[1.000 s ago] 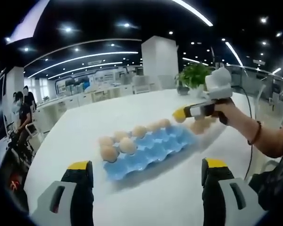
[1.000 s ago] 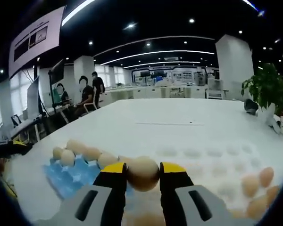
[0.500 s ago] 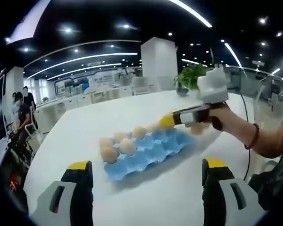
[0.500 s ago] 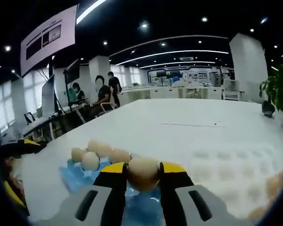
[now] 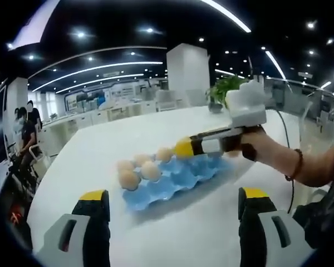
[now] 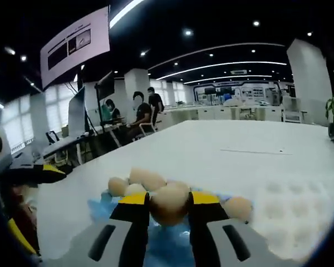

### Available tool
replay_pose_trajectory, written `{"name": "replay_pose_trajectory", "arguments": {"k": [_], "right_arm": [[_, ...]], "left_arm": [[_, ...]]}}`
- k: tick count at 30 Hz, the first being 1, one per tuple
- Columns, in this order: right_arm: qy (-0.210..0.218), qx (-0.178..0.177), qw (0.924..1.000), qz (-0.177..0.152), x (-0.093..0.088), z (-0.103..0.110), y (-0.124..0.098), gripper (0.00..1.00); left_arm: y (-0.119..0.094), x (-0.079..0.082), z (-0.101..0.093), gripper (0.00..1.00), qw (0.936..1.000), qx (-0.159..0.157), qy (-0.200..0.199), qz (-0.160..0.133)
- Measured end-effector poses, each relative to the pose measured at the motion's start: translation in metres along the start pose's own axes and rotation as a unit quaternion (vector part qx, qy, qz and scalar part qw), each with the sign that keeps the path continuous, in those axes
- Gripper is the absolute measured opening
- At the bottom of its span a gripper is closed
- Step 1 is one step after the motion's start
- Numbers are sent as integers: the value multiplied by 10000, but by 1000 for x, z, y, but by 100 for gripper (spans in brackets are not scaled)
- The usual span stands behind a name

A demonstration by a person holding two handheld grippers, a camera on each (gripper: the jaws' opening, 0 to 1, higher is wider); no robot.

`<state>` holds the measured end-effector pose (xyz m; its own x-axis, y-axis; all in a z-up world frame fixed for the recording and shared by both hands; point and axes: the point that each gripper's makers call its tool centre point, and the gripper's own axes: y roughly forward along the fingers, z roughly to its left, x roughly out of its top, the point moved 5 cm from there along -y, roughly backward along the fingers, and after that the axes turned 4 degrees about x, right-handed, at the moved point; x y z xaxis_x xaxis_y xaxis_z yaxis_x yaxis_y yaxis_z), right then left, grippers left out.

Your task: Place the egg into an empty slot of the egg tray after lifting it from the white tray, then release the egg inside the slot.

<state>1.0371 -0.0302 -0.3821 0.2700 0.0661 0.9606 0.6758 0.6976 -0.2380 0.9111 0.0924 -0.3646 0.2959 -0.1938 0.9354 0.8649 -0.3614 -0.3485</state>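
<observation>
The blue egg tray (image 5: 175, 179) lies on the white table with several brown eggs (image 5: 150, 171) at its left end. My right gripper (image 5: 185, 148) reaches in from the right, held by a hand (image 5: 259, 151), its yellow tip over the tray's far row. In the right gripper view, that gripper (image 6: 168, 198) is shut on a brown egg (image 6: 168, 207) just above the blue egg tray (image 6: 103, 209). More eggs (image 6: 146, 178) sit beyond the held one. The white tray (image 6: 292, 197) lies to the right. My left gripper (image 5: 172, 222) hangs open over bare table, short of the tray.
The left gripper (image 6: 36, 173) shows at the left edge of the right gripper view. A potted plant (image 5: 229, 89) stands at the table's far end. People sit at desks (image 6: 139, 114) beyond the table. A cable (image 5: 292, 161) trails near the person's arm.
My right gripper has carried the egg leftward from the white tray to above the blue egg tray. The left gripper has stayed still.
</observation>
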Motion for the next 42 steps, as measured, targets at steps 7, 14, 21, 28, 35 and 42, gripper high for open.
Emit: {"name": "replay_pose_trajectory", "arguments": {"k": [7,14,21,28,35,42], "right_arm": [[-153,129,9996,180,-9,9,14,28],[-227,104,9991,356,-19,5,21,28],[-334,94,9986,392,-20,5,21,28],[-604,129,9971,437,-21,7,23,28],[-594,105,9972,439,-22,5,24,27],[-394,144,9985,362,-21,4,23,28]], "left_arm": [[-3,-2,3,98,10000,47,-24,10],[-5,-3,7,98,9999,113,-48,31],[-3,-3,6,98,9999,104,-29,60],[-2,-1,5,98,9999,104,-10,35],[-4,-1,6,98,9999,140,-22,36],[-5,-1,7,98,9999,147,-28,35]]}}
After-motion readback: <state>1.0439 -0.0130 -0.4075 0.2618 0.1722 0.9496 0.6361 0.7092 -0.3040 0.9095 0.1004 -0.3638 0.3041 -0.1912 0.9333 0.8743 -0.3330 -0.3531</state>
